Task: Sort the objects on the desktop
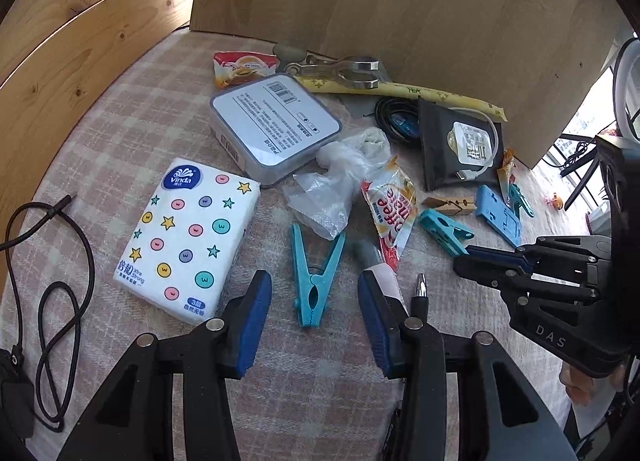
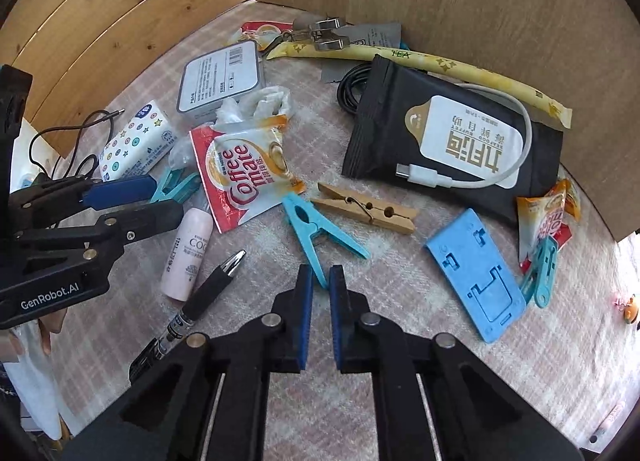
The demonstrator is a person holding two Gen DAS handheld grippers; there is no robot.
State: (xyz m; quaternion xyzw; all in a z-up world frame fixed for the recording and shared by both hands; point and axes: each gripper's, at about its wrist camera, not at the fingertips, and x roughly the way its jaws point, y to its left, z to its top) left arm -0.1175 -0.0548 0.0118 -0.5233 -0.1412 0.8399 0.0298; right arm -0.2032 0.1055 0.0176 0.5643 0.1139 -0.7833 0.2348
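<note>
My left gripper point(image 1: 315, 297) is open, its jaws on either side of a teal clothespin point(image 1: 314, 281) lying flat on the checked cloth. My right gripper point(image 2: 321, 281) is shut on the leg tip of another teal clothespin point(image 2: 316, 235), which also shows in the left wrist view point(image 1: 444, 231). A black pen point(image 2: 208, 293) and a pink tube point(image 2: 187, 253) lie between the two grippers. A Coffee mate sachet point(image 2: 244, 173), a wooden clothespin point(image 2: 366, 212) and a blue plastic phone stand point(image 2: 476, 277) lie close by.
A tissue pack point(image 1: 188, 237), a grey box point(image 1: 276, 125), crumpled plastic point(image 1: 340, 177), a metal clip point(image 1: 340, 69), a yellow tea stick point(image 2: 420, 61), a black pouch with white cable point(image 2: 456, 141) and a black cord point(image 1: 52, 261) lie around. Wooden panels point(image 1: 440, 1) wall the back and left.
</note>
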